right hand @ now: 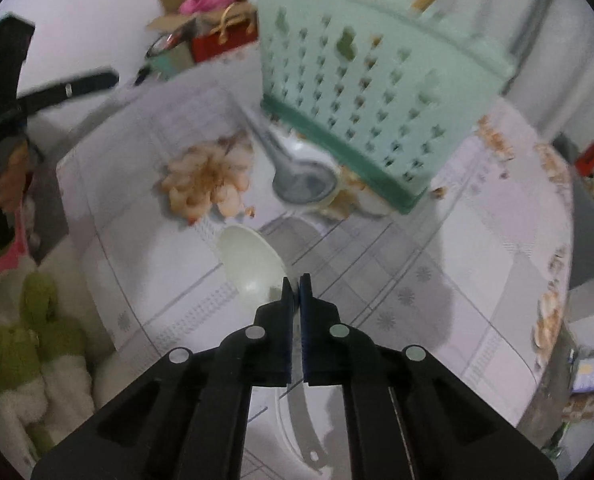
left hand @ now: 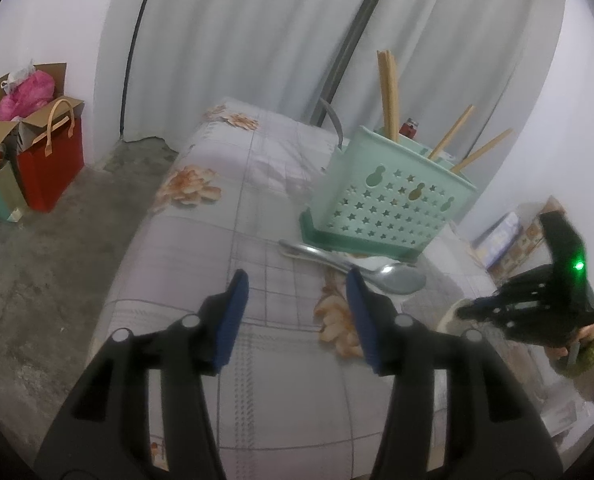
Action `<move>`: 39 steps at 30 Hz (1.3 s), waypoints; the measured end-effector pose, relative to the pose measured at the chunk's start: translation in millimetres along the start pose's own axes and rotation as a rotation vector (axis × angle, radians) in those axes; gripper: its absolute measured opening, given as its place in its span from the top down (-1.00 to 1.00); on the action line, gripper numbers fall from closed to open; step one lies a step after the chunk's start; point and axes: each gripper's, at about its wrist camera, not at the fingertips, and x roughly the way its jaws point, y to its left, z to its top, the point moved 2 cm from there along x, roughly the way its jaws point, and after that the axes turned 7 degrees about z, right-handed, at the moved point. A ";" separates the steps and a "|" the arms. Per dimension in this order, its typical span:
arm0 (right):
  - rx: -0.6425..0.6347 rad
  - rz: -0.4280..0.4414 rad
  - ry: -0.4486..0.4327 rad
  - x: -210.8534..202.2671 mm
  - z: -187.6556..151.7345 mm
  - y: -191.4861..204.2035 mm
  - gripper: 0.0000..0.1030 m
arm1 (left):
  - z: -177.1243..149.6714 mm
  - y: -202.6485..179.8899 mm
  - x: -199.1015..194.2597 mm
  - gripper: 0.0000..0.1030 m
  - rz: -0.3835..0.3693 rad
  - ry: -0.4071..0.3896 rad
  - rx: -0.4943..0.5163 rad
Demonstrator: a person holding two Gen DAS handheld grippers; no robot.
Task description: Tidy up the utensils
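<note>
The right gripper (right hand: pixel 295 280) pinched the white spoon (right hand: pixel 253 264) thinly at its neck; it risked slipping free. The left gripper (left hand: pixel 297 316) stood open, empty.

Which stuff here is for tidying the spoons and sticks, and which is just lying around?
For the job:
- green holder
- chopsticks standing in it
- metal spoon on the table
- pale spoon pinched by the right gripper

Just lying around:
- red gift bag
- cardboard box with pink stuff
- red lighter
</note>
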 end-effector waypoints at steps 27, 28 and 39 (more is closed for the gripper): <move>0.698 -0.221 -1.332 -123.1 41.6 -109.9 0.94 | -0.6 10.9 1.1 0.06 0.024 0.002 -0.049; 0.703 -0.230 -1.320 -115.7 44.8 -110.7 0.94 | -0.8 12.4 1.0 0.06 0.026 0.002 -0.051; 0.721 -0.160 -1.113 -62.0 30.6 -105.7 0.89 | -3.1 21.8 1.0 0.06 0.023 -0.002 -0.075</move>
